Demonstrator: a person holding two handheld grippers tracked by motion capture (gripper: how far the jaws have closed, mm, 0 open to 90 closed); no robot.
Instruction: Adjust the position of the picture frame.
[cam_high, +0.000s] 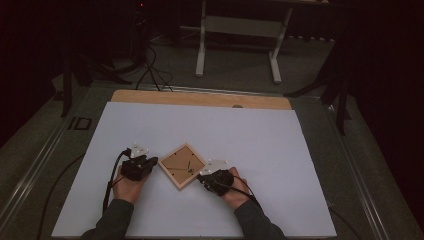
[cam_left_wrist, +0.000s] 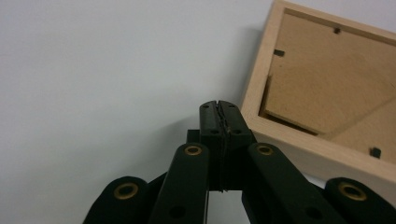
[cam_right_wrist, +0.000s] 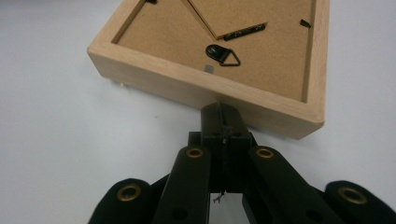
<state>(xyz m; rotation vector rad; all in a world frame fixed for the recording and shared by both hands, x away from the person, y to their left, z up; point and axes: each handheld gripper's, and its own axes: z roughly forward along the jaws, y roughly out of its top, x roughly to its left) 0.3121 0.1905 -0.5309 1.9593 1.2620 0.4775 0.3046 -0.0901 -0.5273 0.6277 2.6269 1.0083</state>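
A light wooden picture frame (cam_high: 182, 165) lies back-side up on the white table top (cam_high: 250, 150), turned like a diamond. Its brown backing board (cam_left_wrist: 327, 88) carries small black clips, a fold-out stand and a black hanging ring (cam_right_wrist: 223, 55). My left gripper (cam_high: 150, 162) rests on the table just left of the frame, jaws pressed together with nothing between them (cam_left_wrist: 219, 109). My right gripper (cam_high: 202, 176) sits at the frame's lower right edge, also shut and empty, its tips (cam_right_wrist: 223, 112) right up against the wooden side (cam_right_wrist: 187, 84).
The white sheet covers a wooden table whose far strip (cam_high: 200, 98) shows bare. Beyond it stand a white table base (cam_high: 237, 40) and dark stands with cables (cam_high: 150, 65) on the floor. Black cables (cam_high: 110, 185) trail from both grippers.
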